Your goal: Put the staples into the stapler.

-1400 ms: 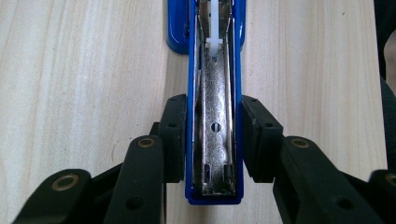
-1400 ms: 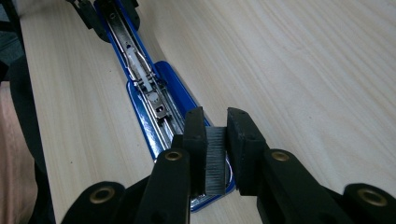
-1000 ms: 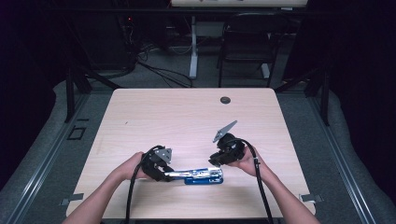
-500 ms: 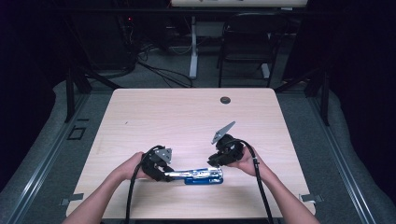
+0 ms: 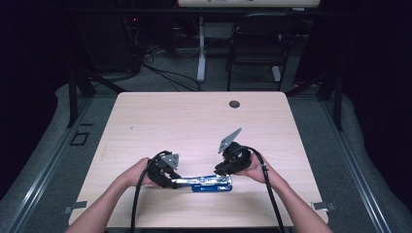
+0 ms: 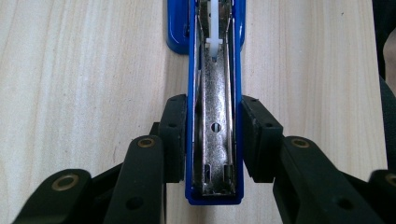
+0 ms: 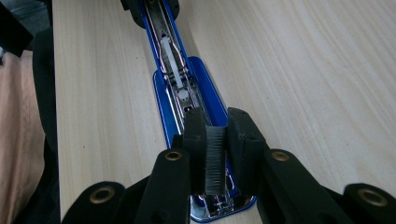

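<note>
A blue stapler [image 5: 206, 183] lies swung open flat near the table's front edge. My left gripper [image 5: 171, 180] is shut on its left end; in the left gripper view the pads [image 6: 175, 135] press both blue sides of the stapler [image 6: 215, 70], with the shiny metal channel running between them. My right gripper [image 5: 222, 170] is at the stapler's right end, shut on a dark ribbed staple strip [image 7: 215, 161]. The right gripper [image 7: 215, 122] holds this strip upright just over the stapler's open metal magazine [image 7: 175, 70]. The left gripper's jaws [image 7: 149, 8] show at the stapler's far end.
The pale wooden table [image 5: 194, 126] has a small dark round grommet [image 5: 234, 104] near its far edge. A chair [image 5: 255, 43] and floor cables [image 5: 165, 73] lie beyond the table. The person's forearm [image 7: 18, 140] borders the right gripper view's left side.
</note>
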